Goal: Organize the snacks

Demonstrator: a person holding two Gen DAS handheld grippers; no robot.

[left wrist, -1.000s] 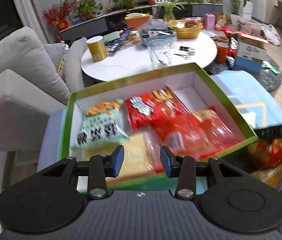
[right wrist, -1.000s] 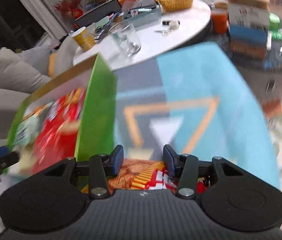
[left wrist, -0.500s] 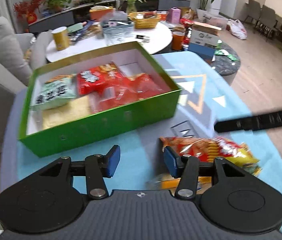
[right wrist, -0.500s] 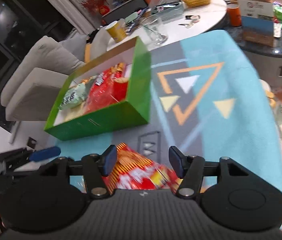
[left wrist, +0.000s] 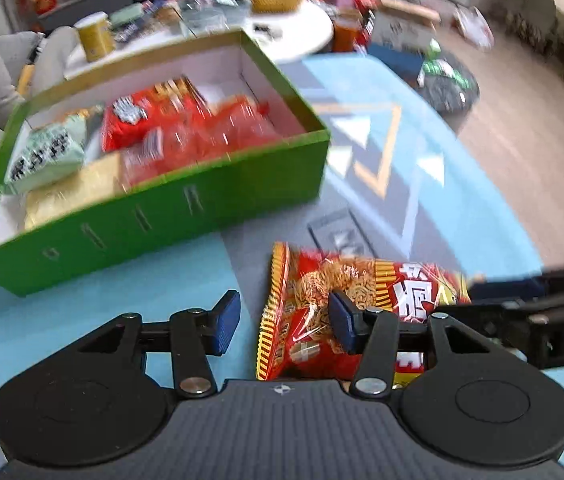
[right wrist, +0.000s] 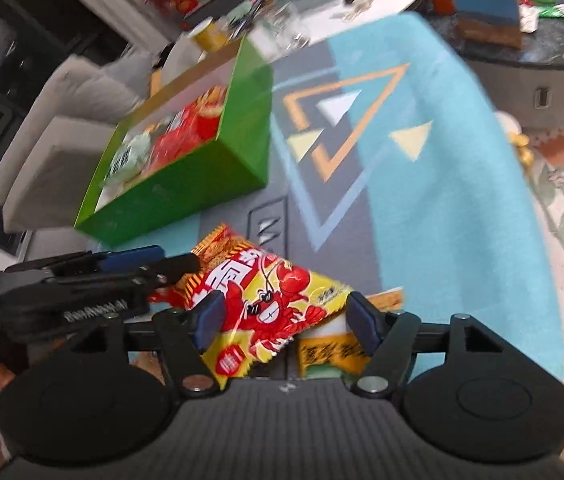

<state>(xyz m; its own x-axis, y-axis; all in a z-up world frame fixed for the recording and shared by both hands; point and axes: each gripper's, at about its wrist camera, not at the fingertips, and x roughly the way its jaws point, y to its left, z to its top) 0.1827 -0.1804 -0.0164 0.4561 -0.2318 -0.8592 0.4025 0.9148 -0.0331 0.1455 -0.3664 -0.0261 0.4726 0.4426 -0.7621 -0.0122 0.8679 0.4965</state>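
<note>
A green box (left wrist: 170, 208) with a white inside holds several snack packets, red, pale green and yellow; it also shows in the right wrist view (right wrist: 186, 184). A red and yellow noodle snack packet (left wrist: 322, 312) lies on the blue patterned cloth in front of the box. My left gripper (left wrist: 284, 322) is open just above its left end. My right gripper (right wrist: 284, 320) is open with the same packet (right wrist: 266, 304) between its fingers. A second orange packet (right wrist: 338, 350) lies under it. The left gripper's fingers (right wrist: 138, 258) reach the packet from the left.
The blue cloth with triangle patterns (right wrist: 402, 160) covers the table. Behind stands a white round table (left wrist: 282, 36) with a yellow can, a basket and clutter. A grey sofa (right wrist: 54, 120) is at the left. A dark side table (right wrist: 542, 52) is at the far right.
Both grippers have come down and closer to the red and yellow packet. The left gripper has swung right over its end. The right gripper's fingers have opened wider around it.
</note>
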